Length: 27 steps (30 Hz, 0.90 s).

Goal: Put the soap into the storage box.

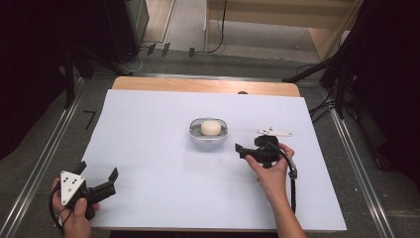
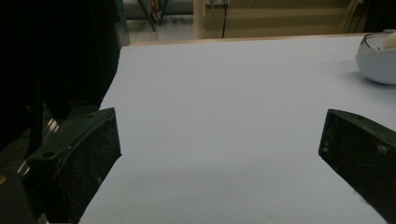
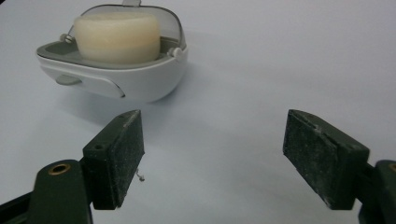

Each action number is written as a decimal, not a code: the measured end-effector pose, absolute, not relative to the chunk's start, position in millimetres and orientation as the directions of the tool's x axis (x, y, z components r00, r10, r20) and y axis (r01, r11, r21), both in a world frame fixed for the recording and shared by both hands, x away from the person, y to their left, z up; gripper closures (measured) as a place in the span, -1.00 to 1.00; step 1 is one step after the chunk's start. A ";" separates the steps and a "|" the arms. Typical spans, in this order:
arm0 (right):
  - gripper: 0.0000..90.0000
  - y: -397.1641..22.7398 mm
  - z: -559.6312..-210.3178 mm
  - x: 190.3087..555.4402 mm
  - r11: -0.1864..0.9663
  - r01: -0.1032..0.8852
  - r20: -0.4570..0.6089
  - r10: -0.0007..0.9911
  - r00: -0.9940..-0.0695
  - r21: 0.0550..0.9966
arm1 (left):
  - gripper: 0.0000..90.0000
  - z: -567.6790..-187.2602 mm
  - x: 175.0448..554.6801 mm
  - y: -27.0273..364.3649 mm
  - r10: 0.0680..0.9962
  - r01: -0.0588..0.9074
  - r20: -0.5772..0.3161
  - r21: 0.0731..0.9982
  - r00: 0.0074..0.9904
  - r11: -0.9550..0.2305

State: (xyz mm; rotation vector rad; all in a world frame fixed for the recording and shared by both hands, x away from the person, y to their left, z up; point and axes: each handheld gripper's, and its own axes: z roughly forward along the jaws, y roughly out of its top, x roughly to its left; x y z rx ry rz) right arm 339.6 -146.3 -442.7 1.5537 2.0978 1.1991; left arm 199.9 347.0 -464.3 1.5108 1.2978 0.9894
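Note:
A white and grey tray-like holder (image 1: 196,136) stands at the middle of the white sheet, with a cream round block (image 1: 210,127) sitting in it. My right gripper (image 1: 249,145) is just to the right of it, open and empty. In the right gripper view the holder (image 3: 140,84) and the block (image 3: 116,33) lie ahead and left of the open right gripper (image 3: 212,158). My left gripper (image 1: 97,171) rests open near the front left corner. In the left gripper view the left gripper (image 2: 219,149) frames bare sheet, and the holder (image 2: 378,65) shows at the far right.
A flat white piece (image 1: 274,132) lies on the sheet just behind my right hand. The white sheet (image 1: 148,163) covers a wooden table (image 1: 198,85). Dark stands and cables stand on the floor around the table.

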 end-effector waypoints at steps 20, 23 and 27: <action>-0.56 -190.0 -463.4 310.6 0.071 0.670 0.245 0.898 -0.365 0.739 | -1.00 -464.2 200.2 347.2 0.991 0.287 0.019 0.956 0.136 -0.058; -0.57 -196.6 -467.5 303.9 0.076 0.666 0.234 0.902 -0.363 0.742 | -1.00 -464.3 200.3 346.8 0.991 0.286 0.020 0.956 0.135 -0.058; -0.56 -206.3 -473.1 297.5 0.061 0.666 0.248 0.899 -0.360 0.744 | -1.00 -464.3 200.3 347.0 0.991 0.287 0.019 0.956 0.134 -0.057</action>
